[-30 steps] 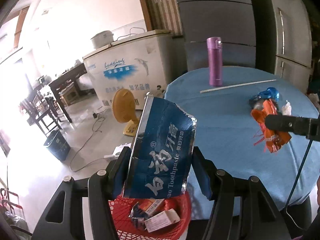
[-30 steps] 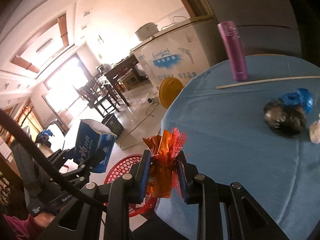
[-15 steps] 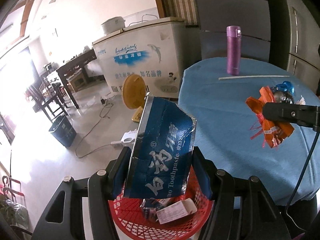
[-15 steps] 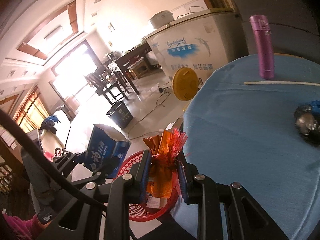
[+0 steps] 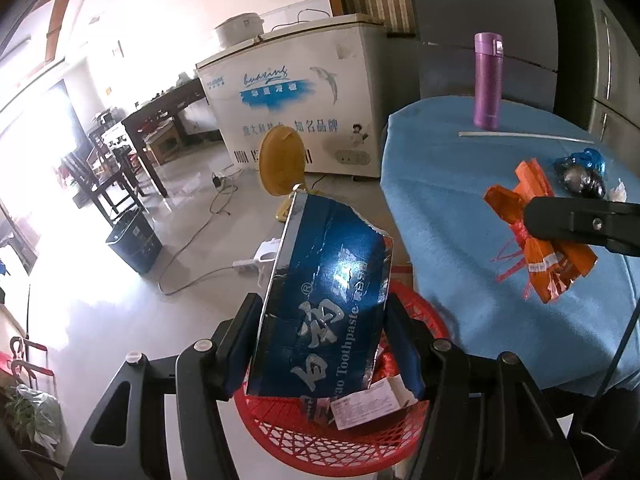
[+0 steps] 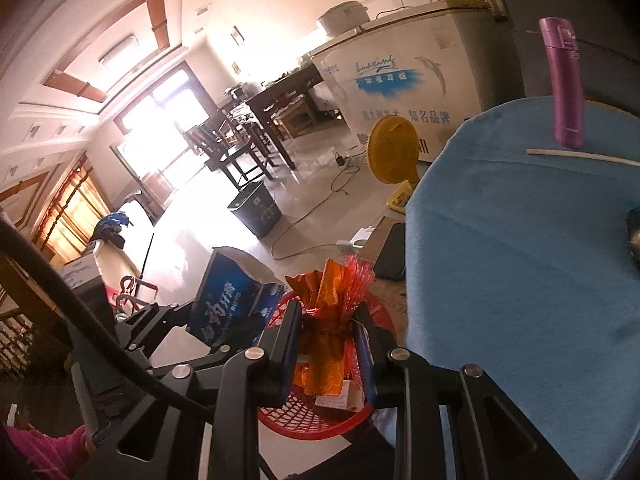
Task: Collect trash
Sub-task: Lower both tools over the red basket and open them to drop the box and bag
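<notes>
- Between the fingers of the left gripper (image 5: 326, 346) we see a blue toothpaste box (image 5: 324, 308), clamped on both sides and standing up past the fingertips, its torn top edge tilted.
- Directly below those fingers sits a red mesh basket (image 5: 352, 440) on the floor, already holding a small white carton (image 5: 370, 402) and other scraps.
- Between the fingers of the right gripper (image 6: 328, 346) we note an orange wrapper (image 6: 328, 340), pinched at its waist, with crinkled foil and red fringe fanning out above the tips.
- Under the right fingers the same basket (image 6: 316, 420) shows; the wrapper hangs over it.
- To the right of both grippers lies a blue-clothed table (image 6: 520, 280).
- Far beyond the fingertips, a purple flask (image 5: 487, 80), a white stick (image 5: 524, 136) and a dark bag bundle (image 5: 582, 176) rest on it.
</notes>
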`<state>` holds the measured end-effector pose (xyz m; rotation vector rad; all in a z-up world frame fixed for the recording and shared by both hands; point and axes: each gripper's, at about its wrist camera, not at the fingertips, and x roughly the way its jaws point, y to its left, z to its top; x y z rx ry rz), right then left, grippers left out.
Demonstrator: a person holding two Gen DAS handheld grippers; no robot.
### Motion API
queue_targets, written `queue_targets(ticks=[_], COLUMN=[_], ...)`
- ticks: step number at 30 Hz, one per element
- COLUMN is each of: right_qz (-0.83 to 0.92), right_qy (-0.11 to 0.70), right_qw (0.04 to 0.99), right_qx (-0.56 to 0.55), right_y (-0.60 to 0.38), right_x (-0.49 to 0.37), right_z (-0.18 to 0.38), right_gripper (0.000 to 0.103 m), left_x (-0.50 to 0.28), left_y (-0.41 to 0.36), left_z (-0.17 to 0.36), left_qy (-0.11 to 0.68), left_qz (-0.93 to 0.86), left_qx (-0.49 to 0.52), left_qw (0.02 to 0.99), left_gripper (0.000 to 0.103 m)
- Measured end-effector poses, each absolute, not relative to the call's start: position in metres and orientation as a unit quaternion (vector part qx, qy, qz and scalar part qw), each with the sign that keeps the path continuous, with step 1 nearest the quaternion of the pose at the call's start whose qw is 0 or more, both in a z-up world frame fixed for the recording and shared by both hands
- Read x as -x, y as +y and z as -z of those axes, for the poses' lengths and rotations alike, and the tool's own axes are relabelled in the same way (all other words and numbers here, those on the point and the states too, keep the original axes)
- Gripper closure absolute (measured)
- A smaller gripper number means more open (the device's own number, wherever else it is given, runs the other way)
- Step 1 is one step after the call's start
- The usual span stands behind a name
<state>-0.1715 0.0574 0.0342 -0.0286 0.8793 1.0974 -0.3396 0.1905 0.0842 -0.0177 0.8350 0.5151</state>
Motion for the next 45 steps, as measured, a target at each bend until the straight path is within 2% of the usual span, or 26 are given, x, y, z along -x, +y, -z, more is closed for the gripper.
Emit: queue_targets(ticks=[45], right_qz=[-0.491], right_qy=[0.451], right_qw=[0.745], right_qx=[0.018], right_y=[0.098], right_x=[0.166], right_z=[-0.005], right_gripper=[0.075], left_x=[0.338], left_y=[0.203], left_z=[-0.053], left_qy=[0.453], left_qz=[-0.243], left_qx=[0.016], left_qw=[0.858], left_gripper=[0.039])
